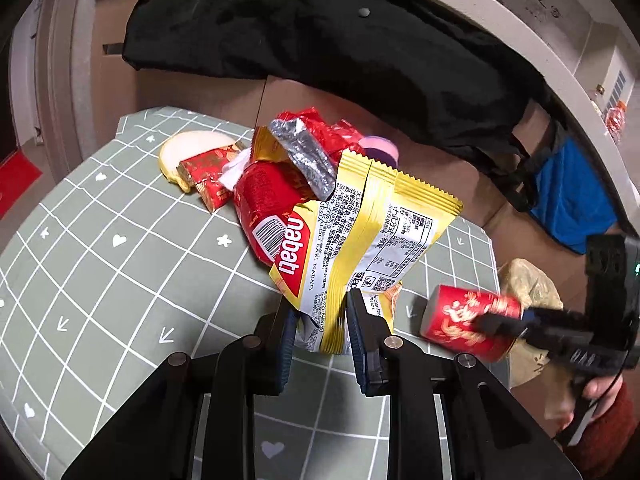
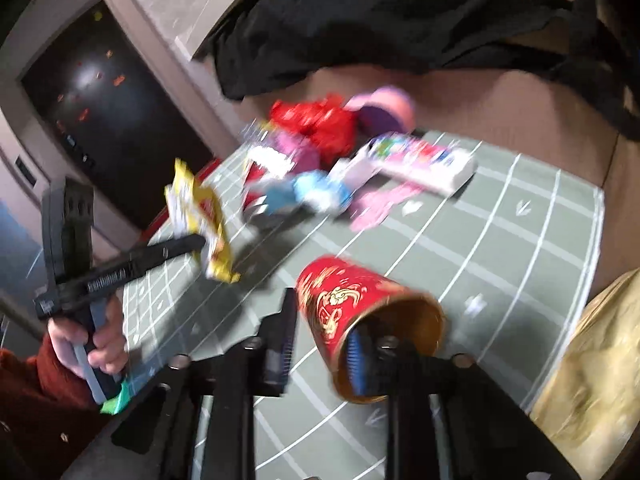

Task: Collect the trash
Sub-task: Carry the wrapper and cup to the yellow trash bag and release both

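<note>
The left gripper point(image 1: 320, 328) was clamped on the lower edge of a yellow Nabati wafer wrapper point(image 1: 360, 236), which stood lifted above the green grid-patterned tablecloth point(image 1: 100, 280). Behind the wrapper, toward 12 o'clock in the left wrist view, lay a heap of litter: a red foil wrapper point(image 1: 324, 128), a crumpled silver foil piece point(image 1: 304, 156) and a red snack pack point(image 1: 260, 204). At 10 o'clock sat a cream-coloured wedge point(image 1: 180, 152) touching a small red candy box point(image 1: 208, 176).

The right gripper point(image 2: 320, 340) gripped the wall of a red paper cup point(image 2: 360, 304) with gold decoration, one finger inside the mouth and one outside. The cup was tilted, its open end toward the camera, held clear of the cloth. In the left wrist view it appeared at 4 o'clock. A crumpled tan paper bag point(image 2: 592, 352) lay at the table's edge at 4 o'clock in the right wrist view. A black garment point(image 1: 320, 40) draped over cardboard beyond the table.
</note>
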Demonstrator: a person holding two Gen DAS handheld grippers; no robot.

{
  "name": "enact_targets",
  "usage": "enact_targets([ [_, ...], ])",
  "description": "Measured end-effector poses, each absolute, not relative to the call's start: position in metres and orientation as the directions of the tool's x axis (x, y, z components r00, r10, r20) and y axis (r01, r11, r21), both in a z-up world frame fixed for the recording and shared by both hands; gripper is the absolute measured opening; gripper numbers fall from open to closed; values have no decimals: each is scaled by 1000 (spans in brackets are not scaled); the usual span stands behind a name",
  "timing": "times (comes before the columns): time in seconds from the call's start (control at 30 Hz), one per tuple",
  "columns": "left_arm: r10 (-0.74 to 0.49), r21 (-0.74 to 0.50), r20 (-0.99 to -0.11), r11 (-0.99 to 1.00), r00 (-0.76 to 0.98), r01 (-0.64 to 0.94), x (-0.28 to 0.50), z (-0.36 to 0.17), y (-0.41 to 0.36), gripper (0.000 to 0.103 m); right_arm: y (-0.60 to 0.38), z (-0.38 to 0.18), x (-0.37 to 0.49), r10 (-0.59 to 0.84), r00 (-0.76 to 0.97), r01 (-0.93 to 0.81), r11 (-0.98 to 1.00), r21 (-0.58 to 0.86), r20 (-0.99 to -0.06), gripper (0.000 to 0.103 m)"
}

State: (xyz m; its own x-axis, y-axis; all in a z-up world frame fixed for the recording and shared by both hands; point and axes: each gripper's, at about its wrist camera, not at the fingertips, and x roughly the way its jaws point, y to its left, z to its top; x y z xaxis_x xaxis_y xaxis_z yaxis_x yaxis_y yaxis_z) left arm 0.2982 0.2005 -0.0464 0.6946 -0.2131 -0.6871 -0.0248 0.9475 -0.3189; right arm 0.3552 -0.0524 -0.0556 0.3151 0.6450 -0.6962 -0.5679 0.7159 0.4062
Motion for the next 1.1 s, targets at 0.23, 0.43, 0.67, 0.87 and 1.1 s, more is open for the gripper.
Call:
enact_targets([
  [0.23, -188, -302, -677, 953, 712, -36, 282, -35, 201, 25, -27, -62, 331, 555, 389, -582, 767, 271, -736, 5],
  [0.43, -180, -297, -654, 954, 735, -30, 273, -19, 194, 24, -32, -22, 316, 511, 543, -576, 804, 147, -667, 4],
  [0.67, -199, -271, -613, 962, 764, 32, 278, 14, 158, 24, -73, 23, 310, 518, 655, -534, 833, 148, -550, 4],
  [0.87, -310, -256, -540, 946, 782, 199, 294, 57, 82, 24, -151, 65, 300, 471, 757, -455, 877, 151, -454, 4],
  [1.1, -450, -256, -515, 893, 730, 370, 326, 68, -24, 24, -262, 90, 281, 335, 857, -298, 942, 152, -391, 4],
])
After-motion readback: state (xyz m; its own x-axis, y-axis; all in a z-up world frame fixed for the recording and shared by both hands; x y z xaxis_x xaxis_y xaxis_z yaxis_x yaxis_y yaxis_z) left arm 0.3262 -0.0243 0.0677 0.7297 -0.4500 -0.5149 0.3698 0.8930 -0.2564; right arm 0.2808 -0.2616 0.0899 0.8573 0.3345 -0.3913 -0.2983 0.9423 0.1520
